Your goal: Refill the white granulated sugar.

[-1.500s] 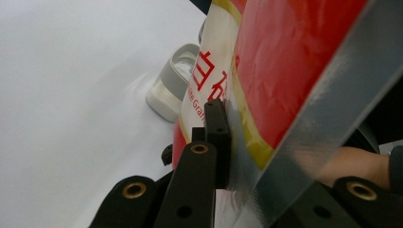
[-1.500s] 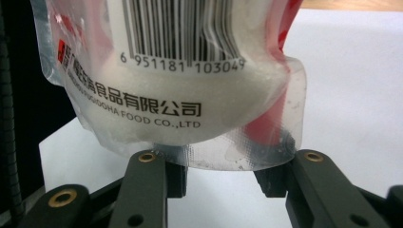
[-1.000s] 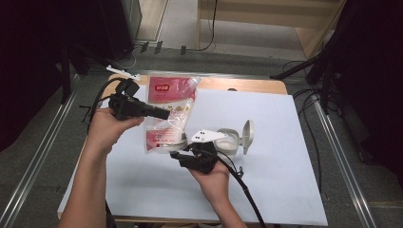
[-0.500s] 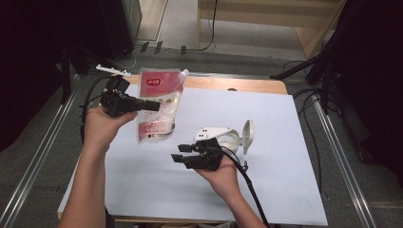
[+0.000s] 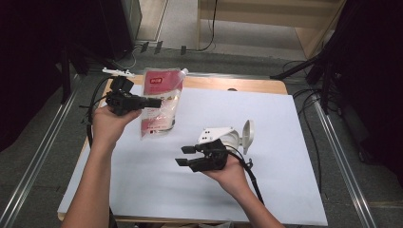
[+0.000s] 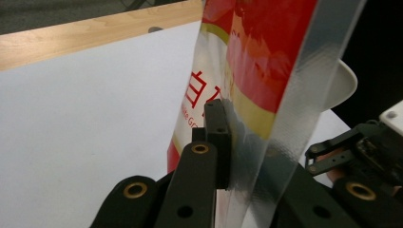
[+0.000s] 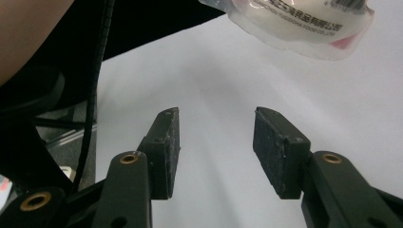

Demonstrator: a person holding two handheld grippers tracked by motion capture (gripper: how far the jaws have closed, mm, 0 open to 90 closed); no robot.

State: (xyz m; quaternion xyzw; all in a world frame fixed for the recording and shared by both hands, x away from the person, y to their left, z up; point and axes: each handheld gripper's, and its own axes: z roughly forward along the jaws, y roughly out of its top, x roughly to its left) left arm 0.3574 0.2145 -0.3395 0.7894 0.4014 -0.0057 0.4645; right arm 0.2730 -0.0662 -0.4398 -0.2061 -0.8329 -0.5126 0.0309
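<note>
Jaws of our left gripper [image 5: 153, 102] pinch the pouch [image 5: 159, 111]. Our right gripper [image 5: 185, 156], jaws just opening and empty, sees it hanging long-axis-down at ten o'clock.

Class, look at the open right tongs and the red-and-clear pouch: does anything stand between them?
Nothing visible does. The right tongs stand open over bare white sheet; the red-and-clear plastic pouch hangs ahead, clamped by the left tongs.

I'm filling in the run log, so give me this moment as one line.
left claw: shut on pouch, lifted | right claw: jaws just opening, nothing between | white sheet: under both
</note>
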